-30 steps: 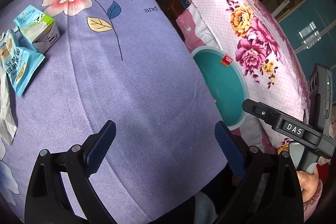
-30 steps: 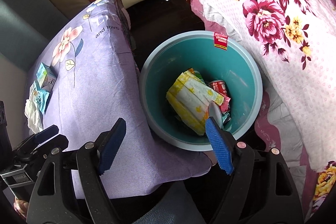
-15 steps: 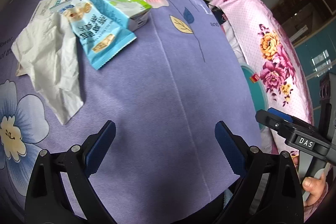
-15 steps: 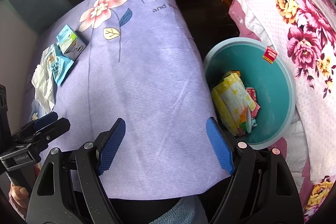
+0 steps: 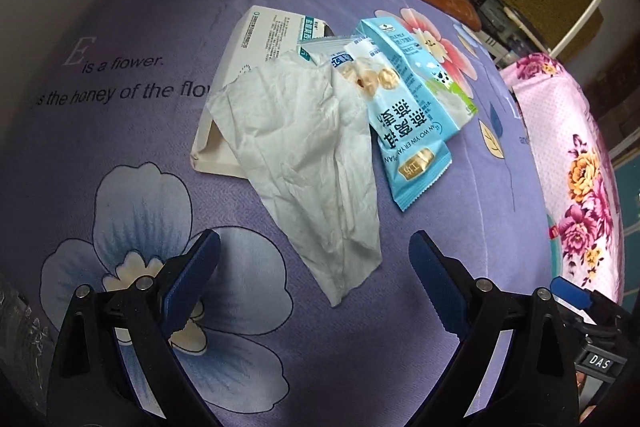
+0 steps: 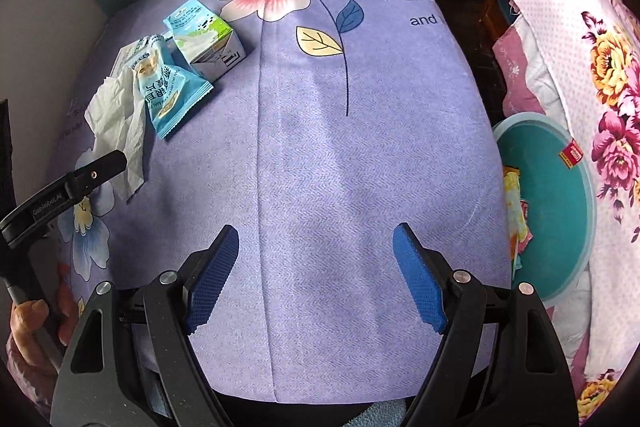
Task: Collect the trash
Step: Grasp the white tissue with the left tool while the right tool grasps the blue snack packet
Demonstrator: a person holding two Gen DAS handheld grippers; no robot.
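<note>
A purple floral cloth covers the table. Right of it stands a teal bin with wrappers inside. At far left lie a tissue, box, carton and packet, probably overlapping. Left gripper and right gripper gape empty.

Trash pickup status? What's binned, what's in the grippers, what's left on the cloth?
Done: the teal bin beside the table already holds some wrappers. In hand: nothing. The left gripper and right gripper are both open and empty; the left one hangs over the tissue. Left on the purple cloth: tissue, blue snack packet, milk carton and a flat white box under them.
</note>
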